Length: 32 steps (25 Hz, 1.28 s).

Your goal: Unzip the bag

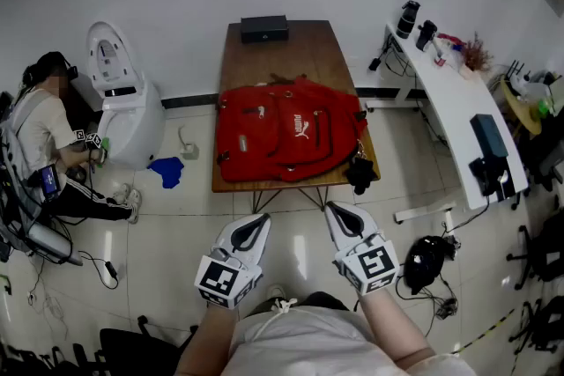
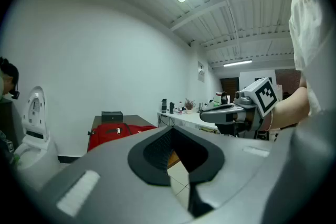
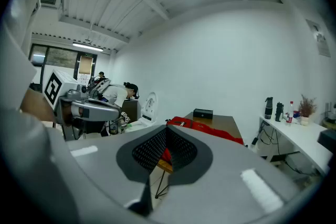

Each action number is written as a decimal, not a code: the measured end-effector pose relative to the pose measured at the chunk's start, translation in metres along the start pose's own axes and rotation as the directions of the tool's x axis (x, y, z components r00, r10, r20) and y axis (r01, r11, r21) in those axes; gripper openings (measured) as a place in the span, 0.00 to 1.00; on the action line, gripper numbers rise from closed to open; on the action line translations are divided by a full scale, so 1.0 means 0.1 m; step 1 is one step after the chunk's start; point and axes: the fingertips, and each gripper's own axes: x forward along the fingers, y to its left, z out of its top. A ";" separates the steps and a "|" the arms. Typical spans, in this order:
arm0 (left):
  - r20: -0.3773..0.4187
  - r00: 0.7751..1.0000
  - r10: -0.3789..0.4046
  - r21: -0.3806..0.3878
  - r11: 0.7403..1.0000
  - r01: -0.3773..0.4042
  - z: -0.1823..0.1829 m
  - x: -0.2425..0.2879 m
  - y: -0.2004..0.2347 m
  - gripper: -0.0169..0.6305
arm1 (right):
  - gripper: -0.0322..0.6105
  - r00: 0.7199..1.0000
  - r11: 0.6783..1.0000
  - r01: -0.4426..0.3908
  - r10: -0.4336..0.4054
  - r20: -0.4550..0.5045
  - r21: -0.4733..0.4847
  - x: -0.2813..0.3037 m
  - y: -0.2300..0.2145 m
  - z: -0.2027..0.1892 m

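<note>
Approach is looking like the step in hand, since no unzipping is showing yet. The red bag [image 1: 286, 132] is lying flat on the near half of the tabletop [image 1: 300, 48], its zips looking closed as far as the head view is telling, and a black box [image 1: 264, 28] is sitting at the tabletop's far end. The left claw [image 1: 256, 224] and the right claw [image 1: 342, 219] are hovering side by side short of the tabletop's near edge, well apart from the bag. Each one's own view is showing its two jaws pressed together with nothing between them. To do it well, I am judging that one claw should be opening while crossing the tabletop's near edge, so the jaws are arriving apart, and aiming at the small metal zip pull [image 2: 118, 131] glinting on the bag's upper face. The other claw is probably best pinning the fabric beside the zip's start, because a soft bag is likely to be bunching and sliding across the tabletop if only the pull is being dragged. Which zip is the main one I am not managing to tell.
</note>
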 end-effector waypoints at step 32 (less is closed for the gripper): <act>-0.088 0.993 0.082 -0.052 0.995 -0.087 0.05 2.84 1.44 0.04 | 0.06 0.974 0.987 -0.152 0.158 -0.164 0.050 2.07 -2.35 -0.30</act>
